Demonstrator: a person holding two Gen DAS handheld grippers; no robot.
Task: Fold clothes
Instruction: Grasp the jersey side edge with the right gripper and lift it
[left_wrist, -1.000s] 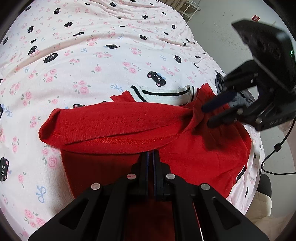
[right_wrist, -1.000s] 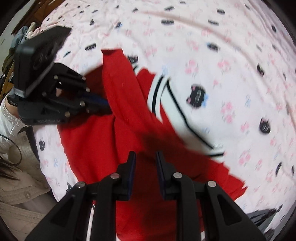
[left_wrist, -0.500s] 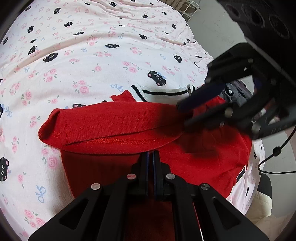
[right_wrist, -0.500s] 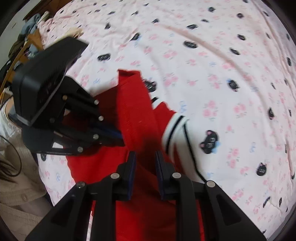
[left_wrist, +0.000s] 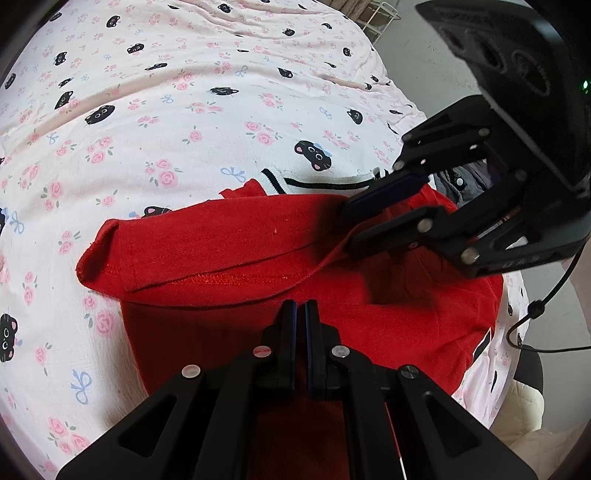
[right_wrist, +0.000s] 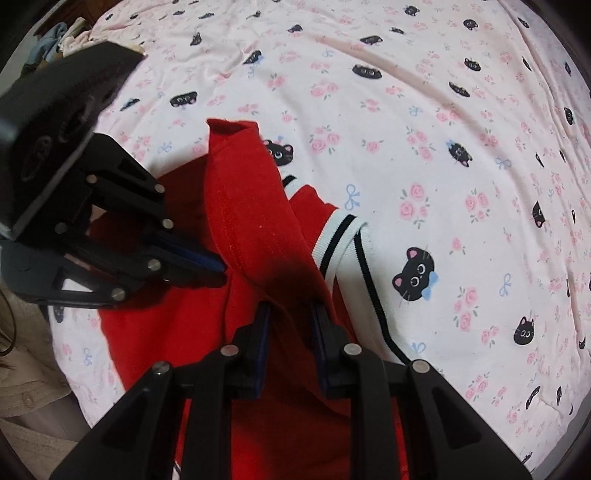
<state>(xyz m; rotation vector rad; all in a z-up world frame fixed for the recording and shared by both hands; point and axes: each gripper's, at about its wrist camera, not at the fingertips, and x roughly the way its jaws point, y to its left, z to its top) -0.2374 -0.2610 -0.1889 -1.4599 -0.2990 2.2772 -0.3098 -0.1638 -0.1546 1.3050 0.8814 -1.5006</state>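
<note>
L wrist view: L claw (left_wrist: 300, 308) seen clenched, blue pads pressed together w/ nothing visibly between them, tips resting over red garment (left_wrist: 406, 314). Garment spread directly under & ahead of L claw on pink cat-and-rose bedsheet (left_wrist: 184, 110). Folded sleeve (left_wrist: 207, 243) laid crosswise just ahead of L tips, cuff end to the left, stitched hem facing the claw. White collar w/ black stripes (left_wrist: 317, 182) beyond the sleeve, far side from the claw. R claw (left_wrist: 354, 225) entered from upper right, tips down at the sleeve's right end; red fabric edge seen running up between its fingers. Black cable (left_wrist: 532, 314) hung at right of R claw. Wire basket (left_wrist: 376, 18) at far top, past the bed edge.

R wrist view: R claw (right_wrist: 290, 306) partly closed, a ridge of red cloth pinched between its pads – grasping the garment (right_wrist: 155, 332) near the collar (right_wrist: 343, 236). Sleeve (right_wrist: 240, 192) stretched away ahead of R tips, up-left. L claw (right_wrist: 212, 271) at left of R claw, clenched, tips touching red cloth beside the sleeve hem. Bedsheet (right_wrist: 443, 129) ahead & right of R claw. Person's beige sleeve w/ button (right_wrist: 26, 398) at lower left, behind L claw. Heap of clothes (right_wrist: 62, 37) at far upper left, details not made out
</note>
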